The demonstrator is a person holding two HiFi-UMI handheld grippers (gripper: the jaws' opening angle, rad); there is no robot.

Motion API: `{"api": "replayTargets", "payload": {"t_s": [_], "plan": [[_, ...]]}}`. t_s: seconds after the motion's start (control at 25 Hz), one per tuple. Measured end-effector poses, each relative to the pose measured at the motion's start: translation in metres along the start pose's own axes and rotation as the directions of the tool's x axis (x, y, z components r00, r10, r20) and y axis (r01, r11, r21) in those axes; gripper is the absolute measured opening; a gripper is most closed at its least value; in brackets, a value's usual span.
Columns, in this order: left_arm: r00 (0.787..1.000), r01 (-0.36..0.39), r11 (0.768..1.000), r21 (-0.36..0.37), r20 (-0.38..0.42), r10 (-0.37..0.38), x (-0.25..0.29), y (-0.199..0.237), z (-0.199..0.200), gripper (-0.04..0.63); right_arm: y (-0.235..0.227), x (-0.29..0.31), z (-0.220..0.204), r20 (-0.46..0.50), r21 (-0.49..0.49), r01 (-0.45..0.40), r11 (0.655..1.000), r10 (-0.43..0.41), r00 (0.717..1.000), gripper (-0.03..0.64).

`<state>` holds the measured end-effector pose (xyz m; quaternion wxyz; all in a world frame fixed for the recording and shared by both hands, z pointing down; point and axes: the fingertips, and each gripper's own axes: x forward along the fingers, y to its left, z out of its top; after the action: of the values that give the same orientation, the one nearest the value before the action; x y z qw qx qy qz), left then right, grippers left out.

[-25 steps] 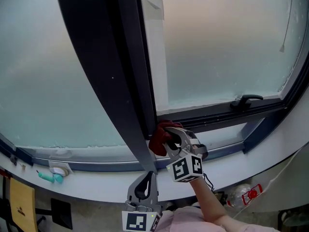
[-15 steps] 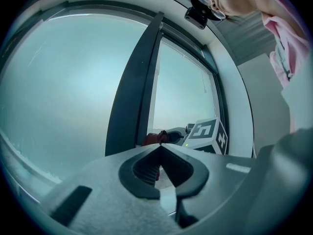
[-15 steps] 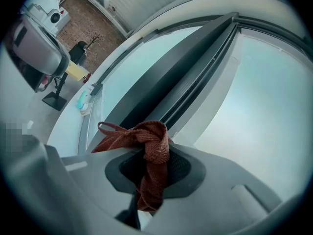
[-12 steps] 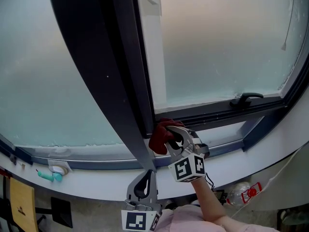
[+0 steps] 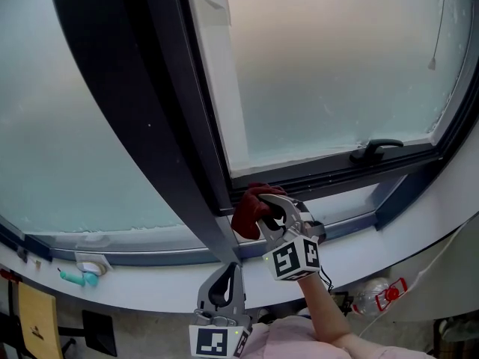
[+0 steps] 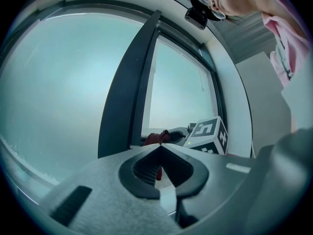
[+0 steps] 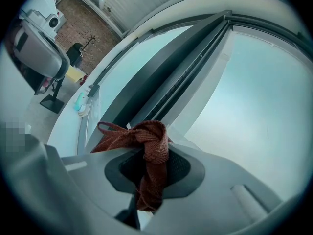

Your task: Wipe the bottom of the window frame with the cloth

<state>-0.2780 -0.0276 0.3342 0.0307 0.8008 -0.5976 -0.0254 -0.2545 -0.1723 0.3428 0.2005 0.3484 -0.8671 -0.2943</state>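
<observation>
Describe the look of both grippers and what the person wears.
Both the left gripper and right gripper have grey, curved jaws with ribbed dark insides, and each carries a white cube with black square markers. The person wears pink clothing.

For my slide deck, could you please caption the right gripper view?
Right gripper clamped on a red cloth beside the dark window frame.

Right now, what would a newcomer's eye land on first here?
The dark red cloth pinched in the right gripper stands out against the pale frosted glass. It is at the foot of the wide dark post, by the bottom rail. The left gripper sits lower, jaws together with nothing in them, and a black handle lies on the rail to the right.
</observation>
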Motion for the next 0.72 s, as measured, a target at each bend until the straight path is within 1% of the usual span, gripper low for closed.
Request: {"api": "replayTargets", "payload": {"t_s": [0.72], "plan": [[1.0,0.012,1.0,-0.001,-0.002,-0.012,0.001,-0.015,0.0,-0.003,-0.016,-0.015,-0.018,-0.023,0.038,0.018,0.999,-0.017,1.0,0.072]]}}
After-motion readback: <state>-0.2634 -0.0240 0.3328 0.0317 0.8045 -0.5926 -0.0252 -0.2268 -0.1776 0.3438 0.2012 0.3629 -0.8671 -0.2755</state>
